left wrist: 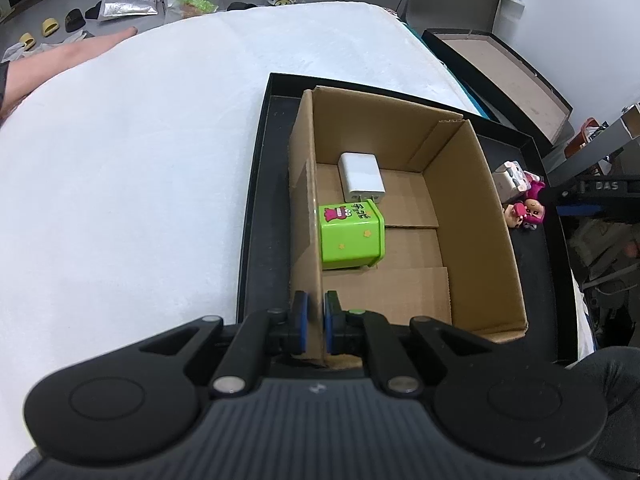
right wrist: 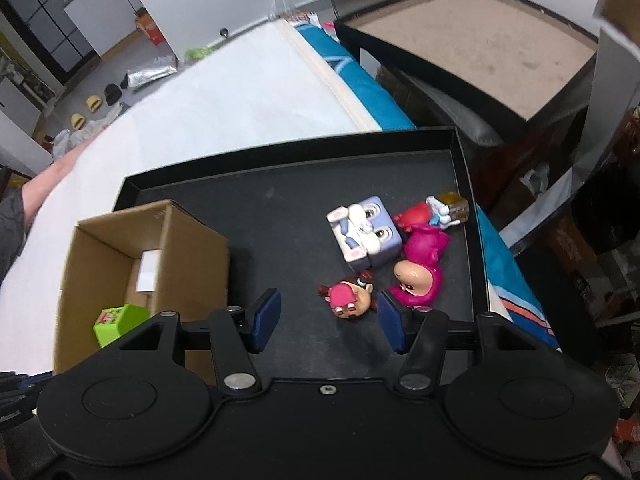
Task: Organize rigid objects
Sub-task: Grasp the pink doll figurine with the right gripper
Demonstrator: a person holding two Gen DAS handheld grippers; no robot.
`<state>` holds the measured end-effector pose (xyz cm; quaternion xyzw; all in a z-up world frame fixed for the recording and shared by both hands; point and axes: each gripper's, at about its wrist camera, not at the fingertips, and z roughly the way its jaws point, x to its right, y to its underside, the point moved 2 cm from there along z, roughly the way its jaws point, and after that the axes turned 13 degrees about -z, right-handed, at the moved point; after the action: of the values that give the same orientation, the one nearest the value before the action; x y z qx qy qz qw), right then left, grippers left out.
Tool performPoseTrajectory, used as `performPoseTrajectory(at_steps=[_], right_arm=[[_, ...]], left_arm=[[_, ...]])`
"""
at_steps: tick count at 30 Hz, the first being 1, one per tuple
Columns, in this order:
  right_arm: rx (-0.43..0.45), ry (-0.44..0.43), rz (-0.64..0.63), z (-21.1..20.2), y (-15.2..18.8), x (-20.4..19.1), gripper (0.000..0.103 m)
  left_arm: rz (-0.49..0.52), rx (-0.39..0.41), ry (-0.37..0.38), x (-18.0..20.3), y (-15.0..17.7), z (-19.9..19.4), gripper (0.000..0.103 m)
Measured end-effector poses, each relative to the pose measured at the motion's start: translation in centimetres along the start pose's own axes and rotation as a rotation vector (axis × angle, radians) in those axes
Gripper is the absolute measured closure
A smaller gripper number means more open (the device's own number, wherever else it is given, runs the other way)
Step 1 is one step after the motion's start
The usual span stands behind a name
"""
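Left wrist view looks down close over its jaws into the cardboard box [left wrist: 404, 216]; right wrist view faces the black tray [right wrist: 280, 208], sharing that box [right wrist: 120, 248].

The cardboard box [right wrist: 120, 248] wall hides most of the white charger [right wrist: 149, 272] and the green tin's [right wrist: 118, 322] lower part.

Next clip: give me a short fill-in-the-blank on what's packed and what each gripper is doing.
The left gripper is shut on the ____ wall of the cardboard box.
Inside the box lie a white charger and a ____ cube.
The right gripper hangs ____ above the black tray.
Missing words: left; green; open
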<state>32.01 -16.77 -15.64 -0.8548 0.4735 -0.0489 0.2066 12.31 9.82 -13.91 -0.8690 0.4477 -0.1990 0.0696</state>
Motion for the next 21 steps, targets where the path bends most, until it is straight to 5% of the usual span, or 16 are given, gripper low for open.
performPoseTrajectory(at_steps=[16,17,19,21], right_arm=[[-0.083,0.073,-0.020,5.0,-0.4,-0.1,0.049],[-0.086,0.078,-0.023,5.3,-0.4,-0.1,0.051],[-0.109,0.075,-0.018,6.0,-0.2,0.0,0.070],[-0.114,0.081,-0.012,6.1,-0.1,-0.1,0.072]], left_arm=[[-0.007,-0.005,0.000,0.0,-0.2,0.3,0.095],[-0.008,-0.005,0.003,-0.1,-0.2,0.3,0.095],[-0.012,-0.006,0.008,-0.2,-0.2,0.3,0.095],[-0.013,-0.005,0.013,-0.2,-0.2,0.2,0.095]])
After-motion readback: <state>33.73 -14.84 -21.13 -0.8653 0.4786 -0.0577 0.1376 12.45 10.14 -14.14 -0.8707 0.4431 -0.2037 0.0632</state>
